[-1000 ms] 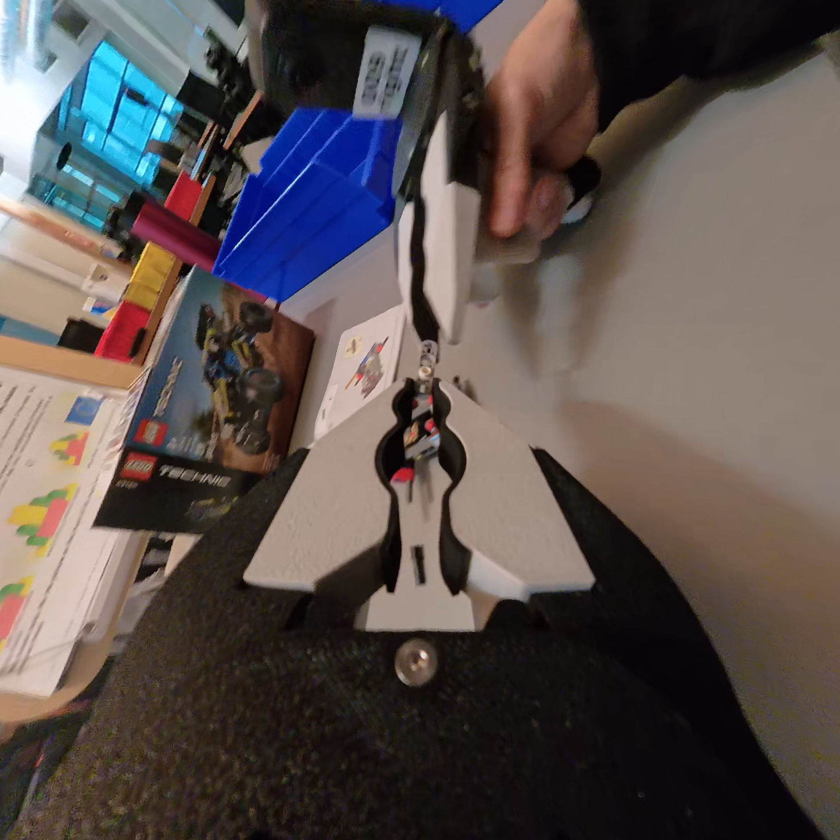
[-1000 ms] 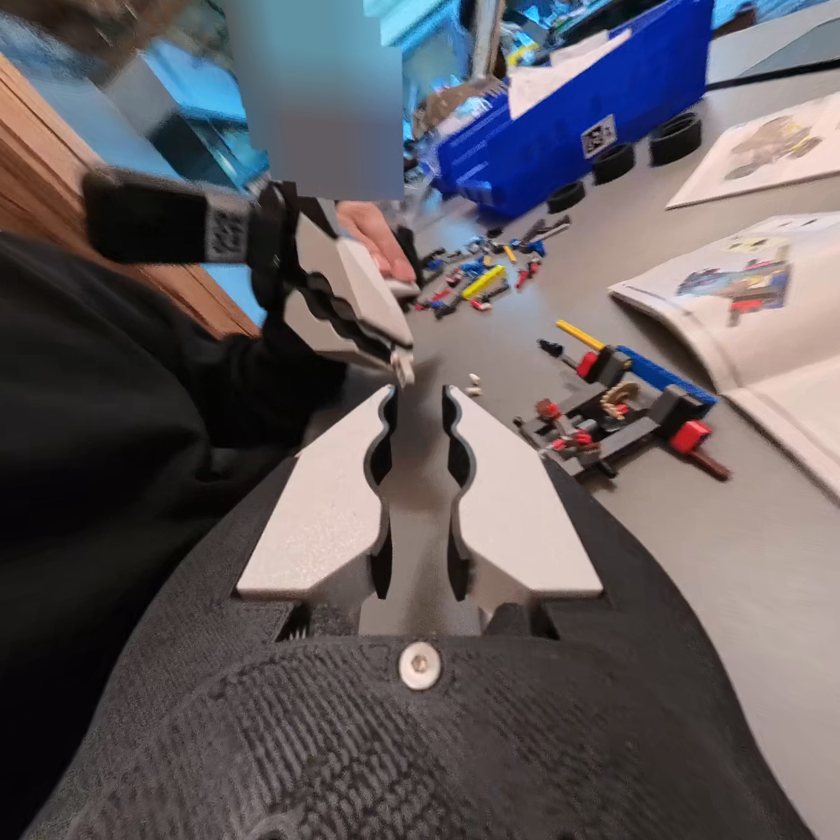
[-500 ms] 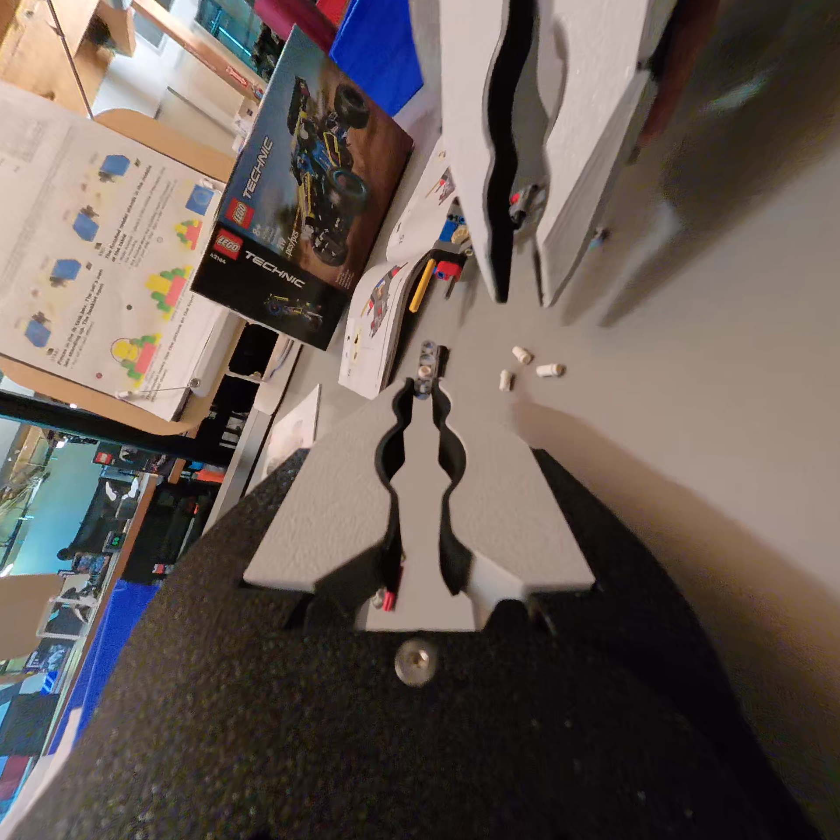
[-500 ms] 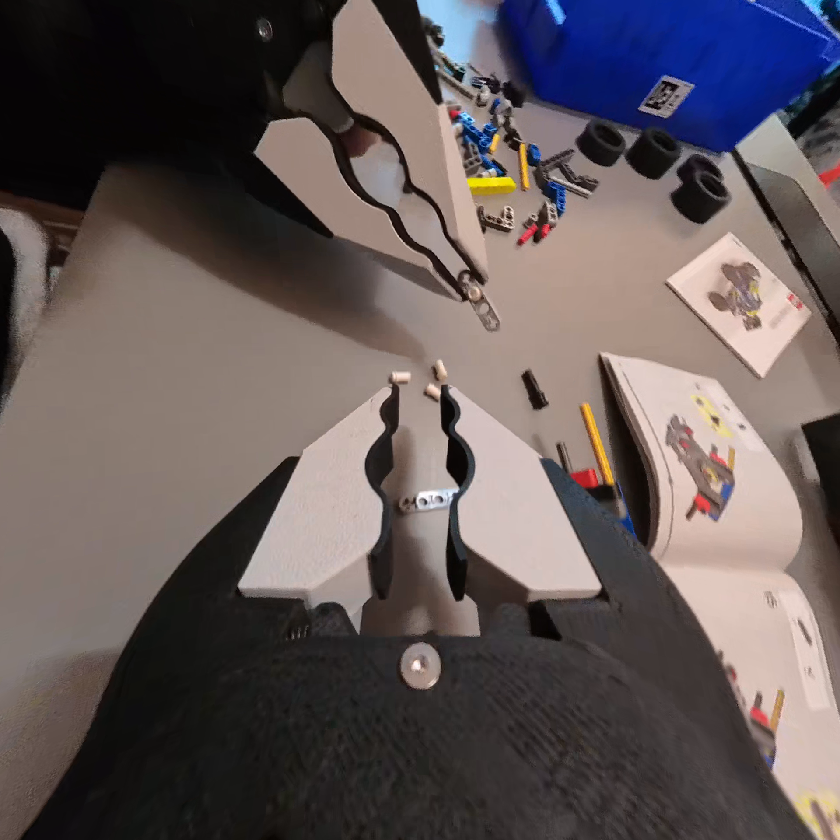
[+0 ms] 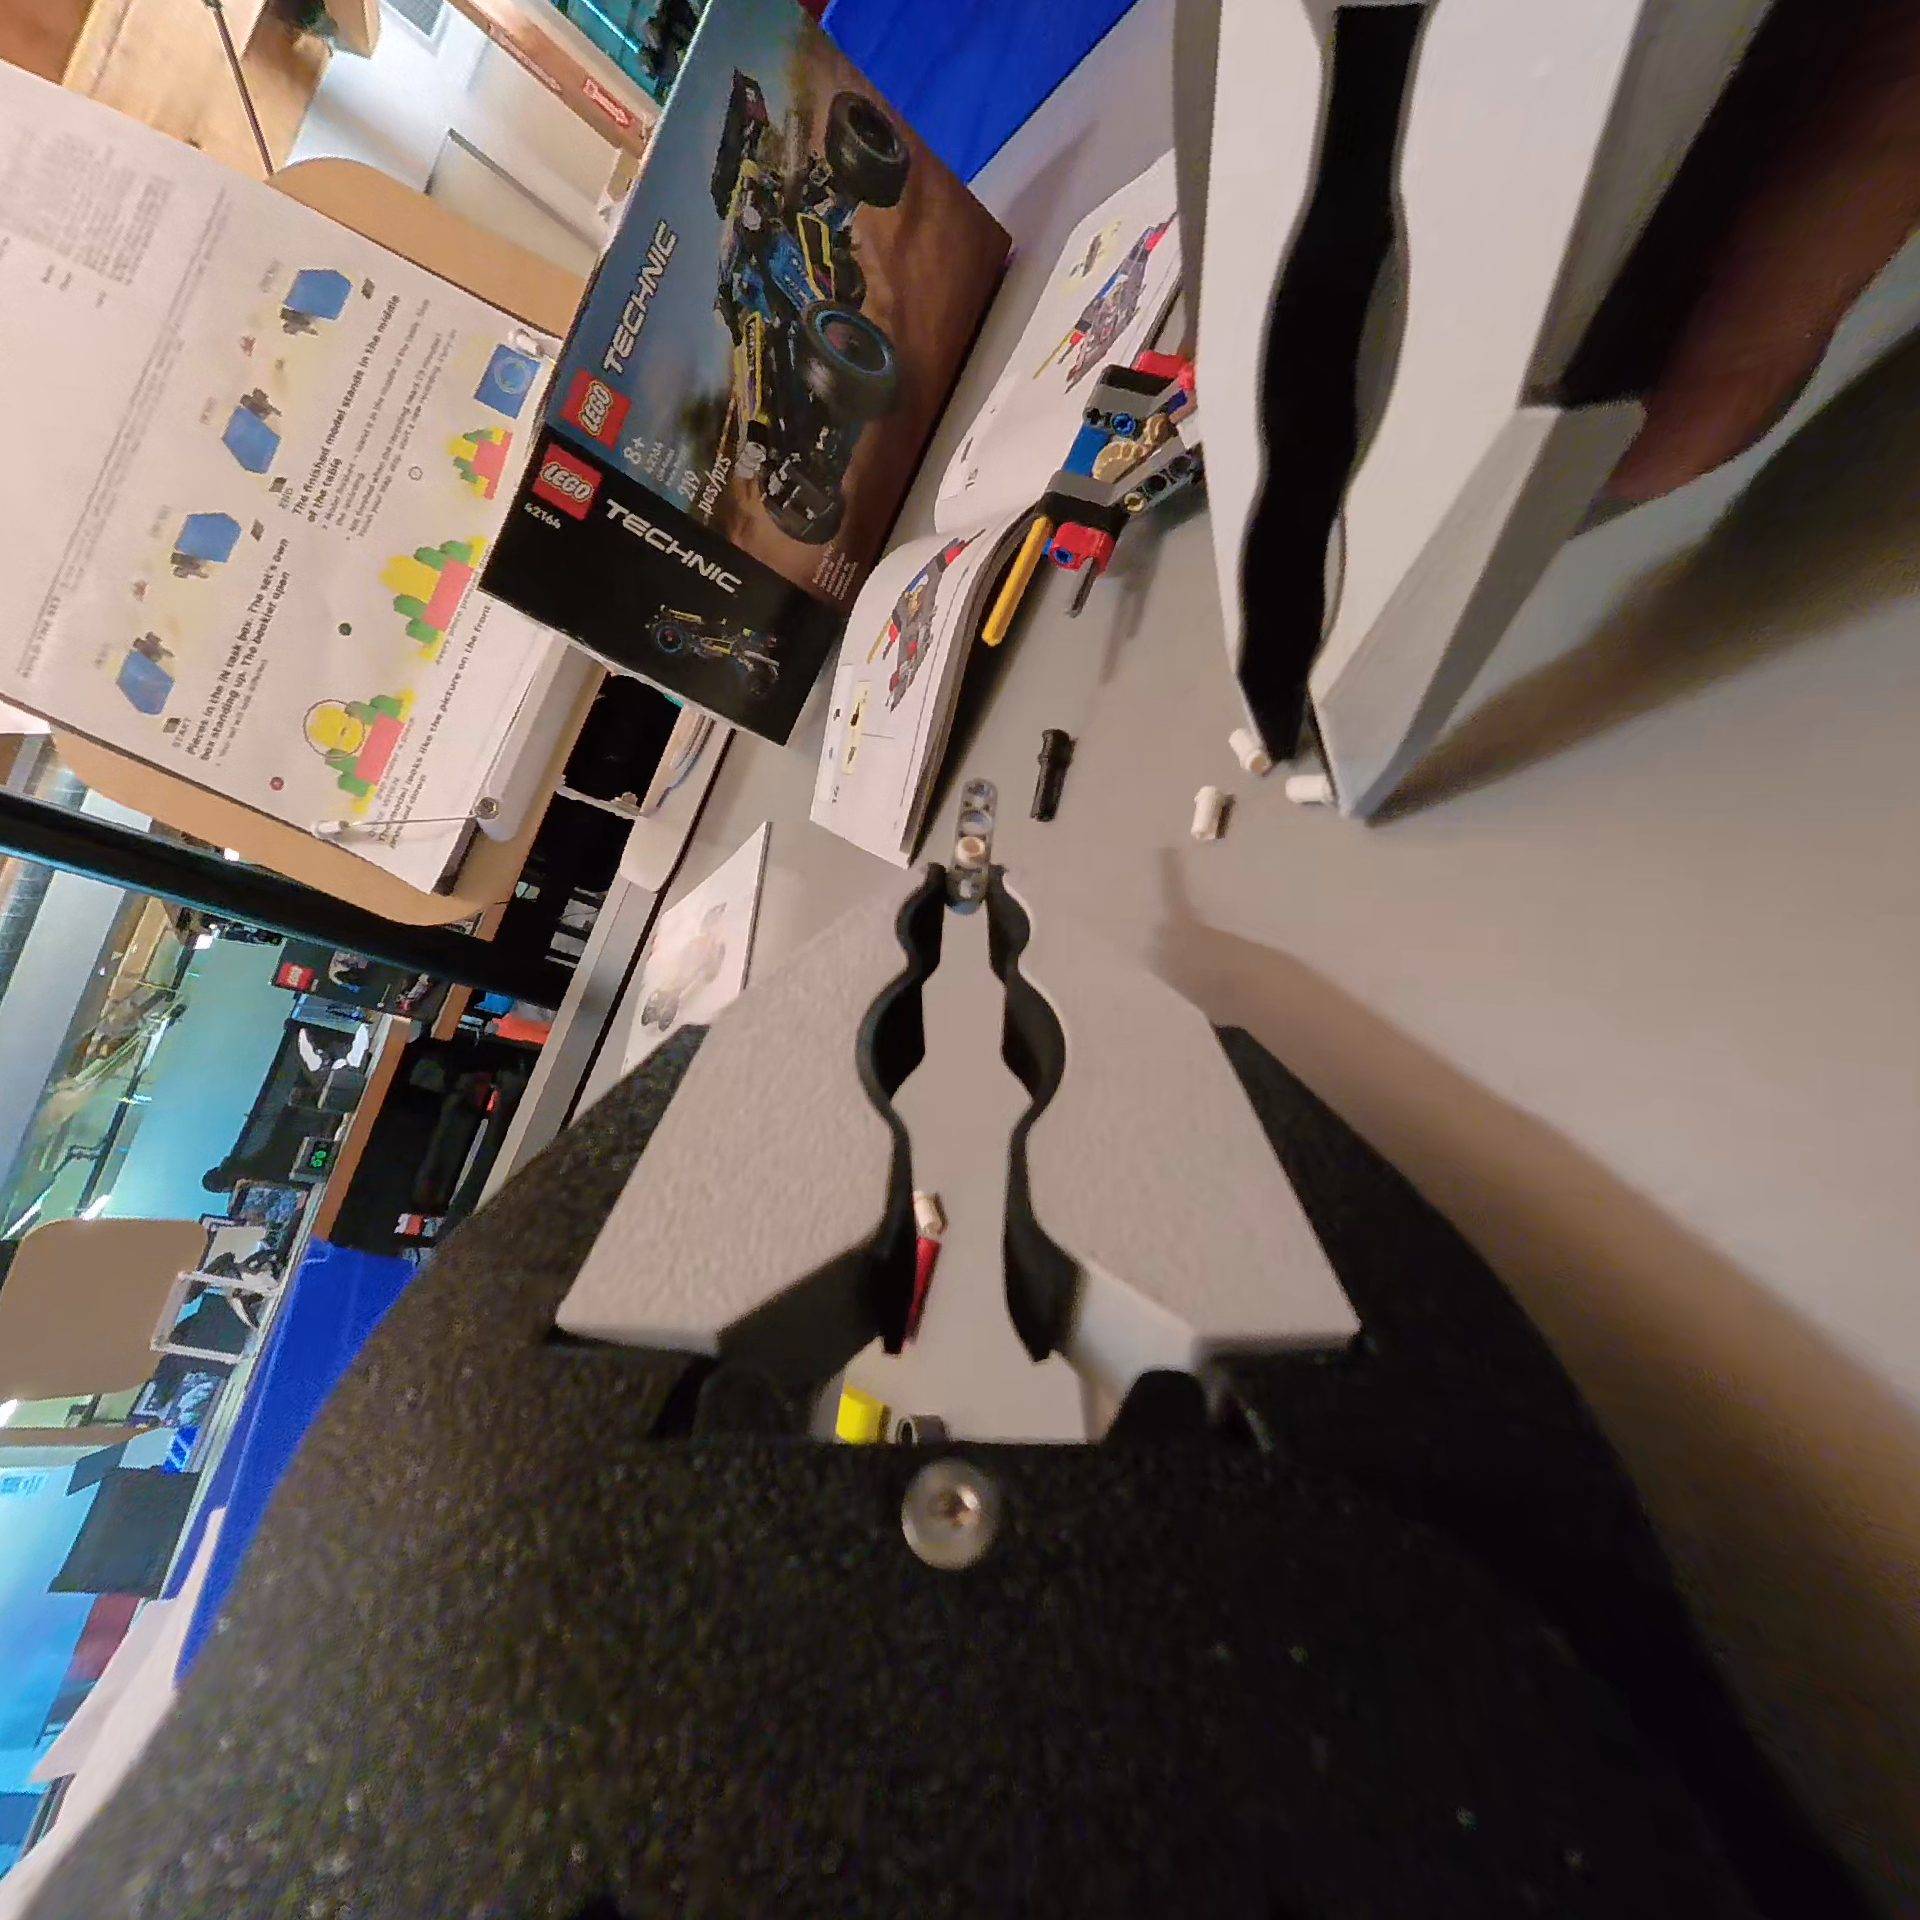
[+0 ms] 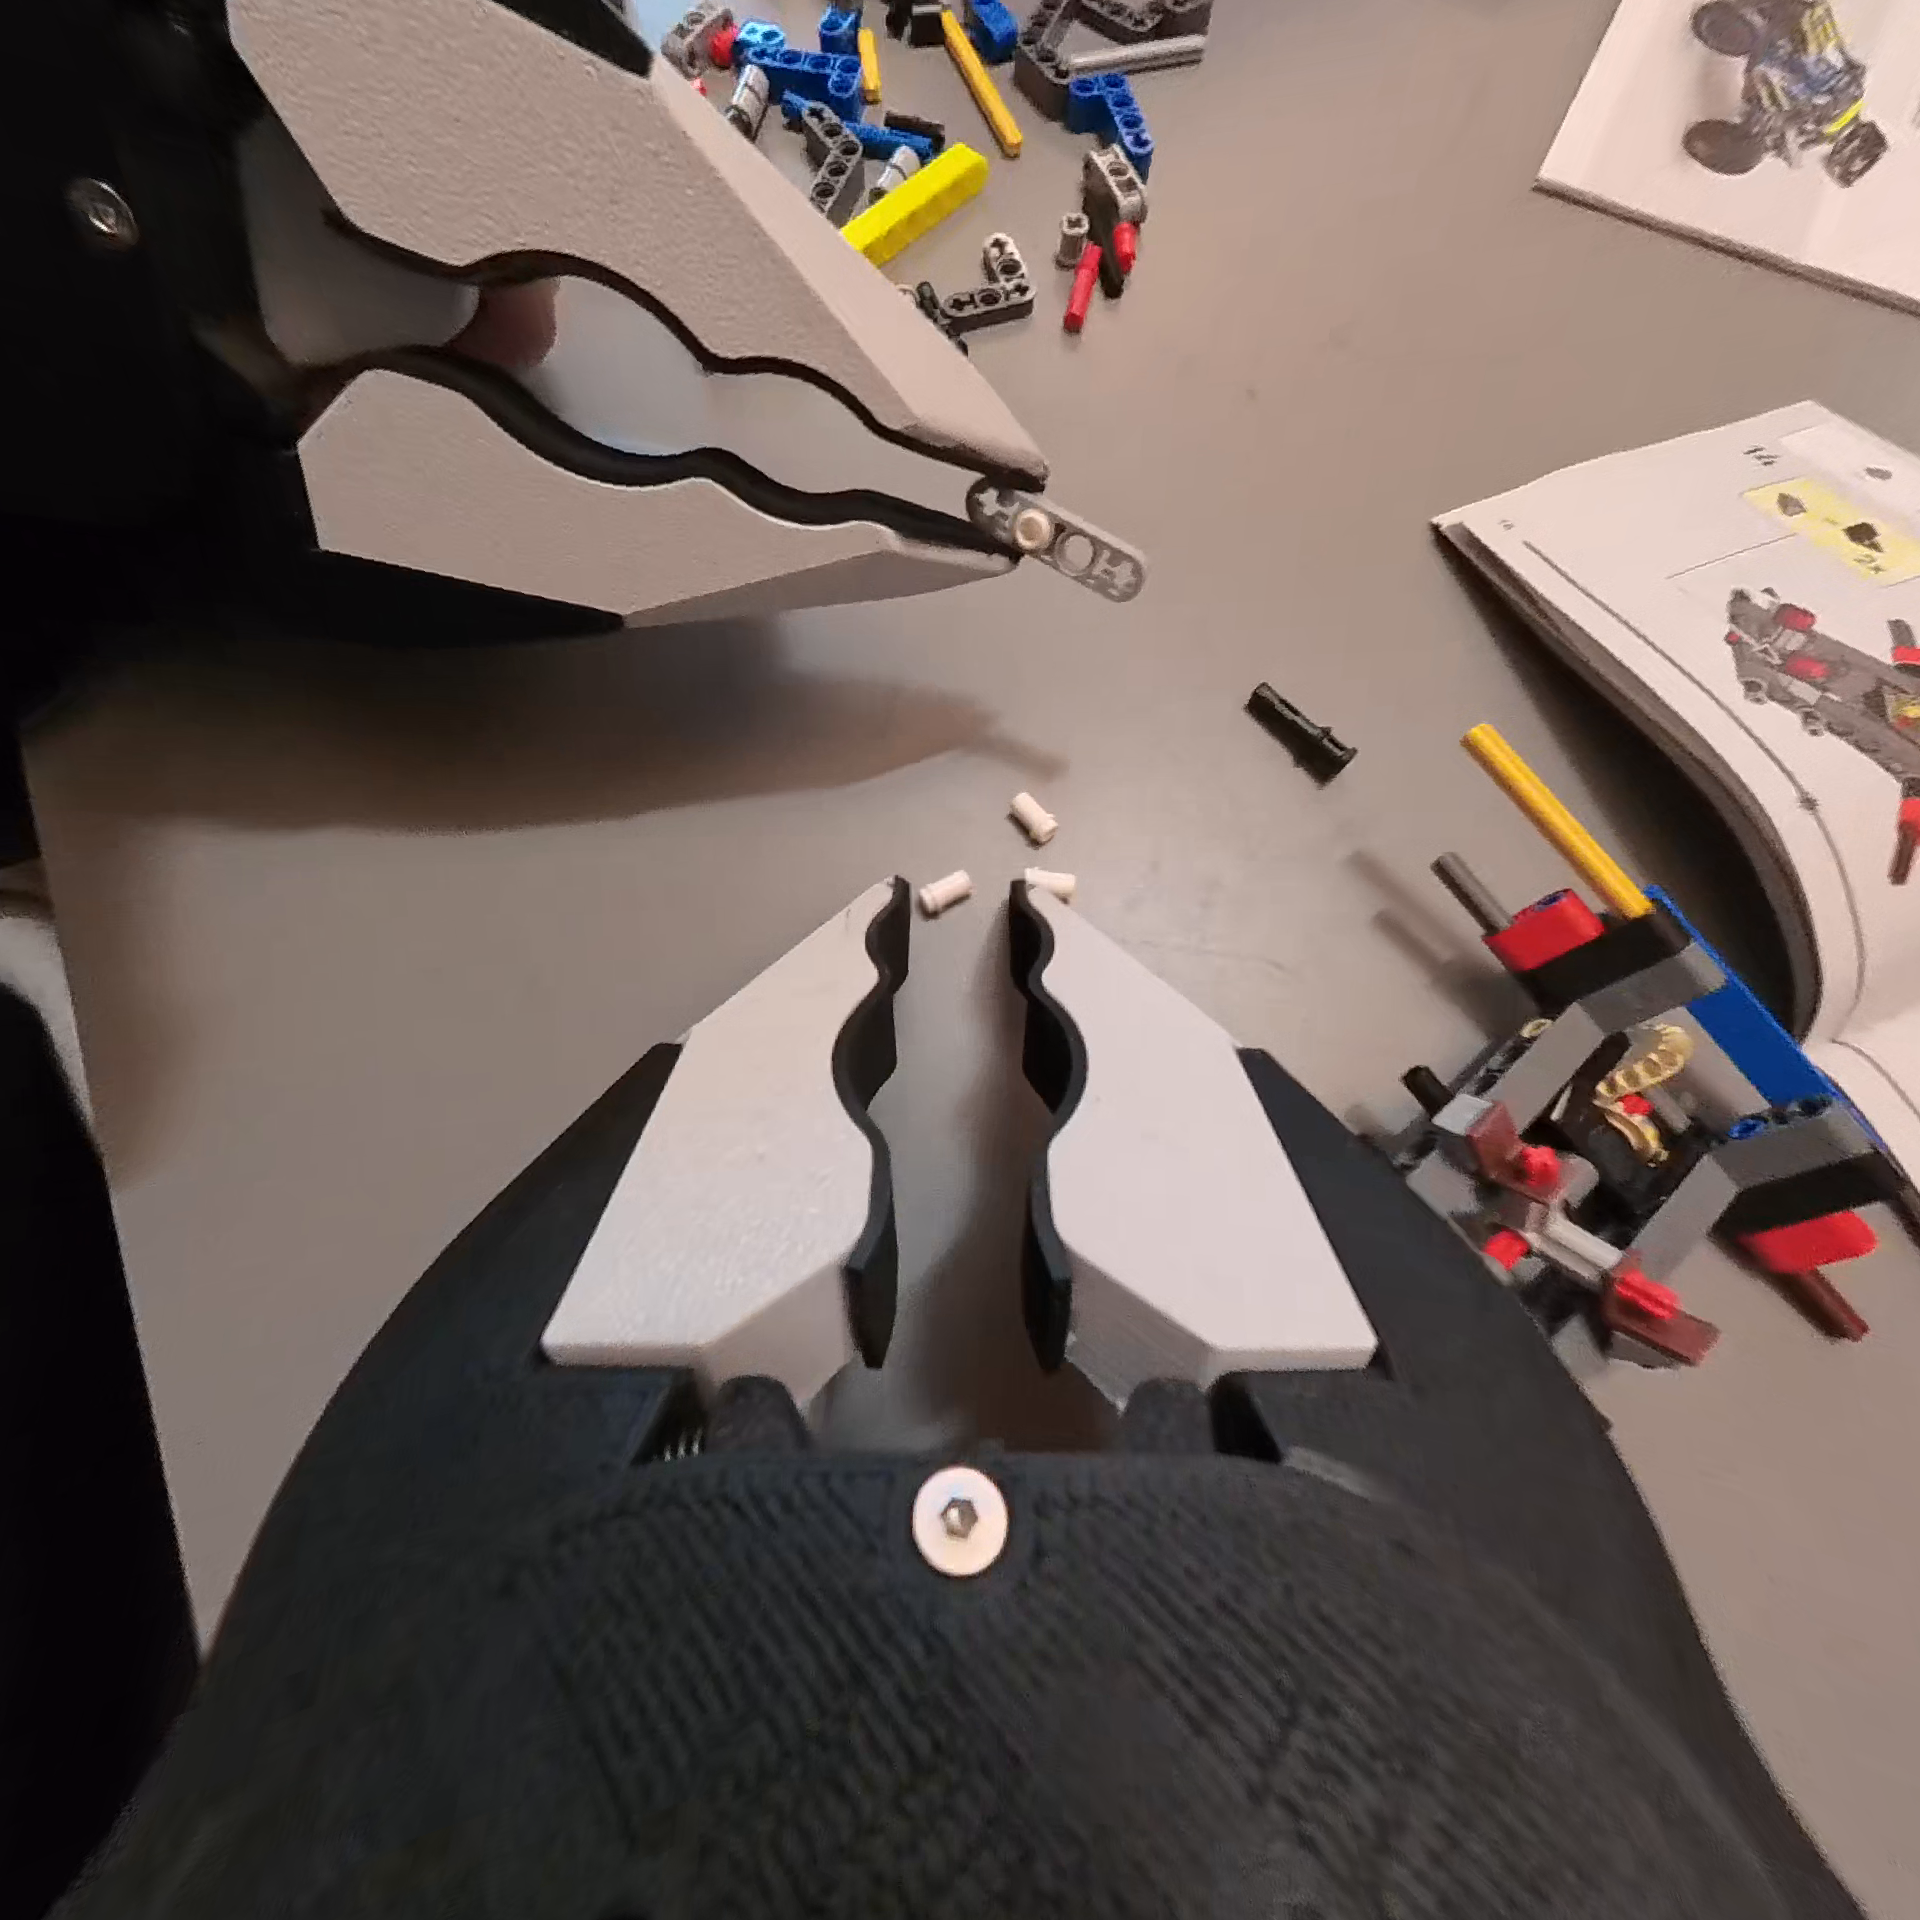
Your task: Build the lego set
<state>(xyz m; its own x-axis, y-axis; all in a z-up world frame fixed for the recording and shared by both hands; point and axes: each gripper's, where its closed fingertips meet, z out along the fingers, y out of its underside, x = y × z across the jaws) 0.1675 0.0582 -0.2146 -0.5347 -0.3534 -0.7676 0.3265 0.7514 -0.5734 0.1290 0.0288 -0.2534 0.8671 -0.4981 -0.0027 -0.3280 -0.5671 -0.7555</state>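
Observation:
My left gripper [image 5: 966, 896] is shut on one end of a small grey beam [image 5: 975, 831] with a pale pin in it. It also shows in the right wrist view [image 6: 1023, 525], holding the grey beam [image 6: 1086, 556] above the table. My right gripper [image 6: 956, 904] is open and empty, tips low over three small white pins [image 6: 943, 891] on the grey table [image 6: 520, 935]. In the left wrist view the right gripper [image 5: 1304, 774] stands over the same white pins [image 5: 1210, 810]. A part-built chassis [image 6: 1621, 1122] lies to its right.
A black pin [image 6: 1299, 732] and a yellow axle [image 6: 1548, 831] lie near the open instruction booklet [image 6: 1714, 644]. A pile of loose parts [image 6: 935, 135] lies at the far side. The set's box [image 5: 748, 395] and a printed sheet [image 5: 239, 447] stand at the left. Across from one pair of fingers to the other is roughly 7 cm.
My right gripper has moved forward and down until its open tips reach the white pins. My left gripper still holds the grey beam and has come closer to the right one.

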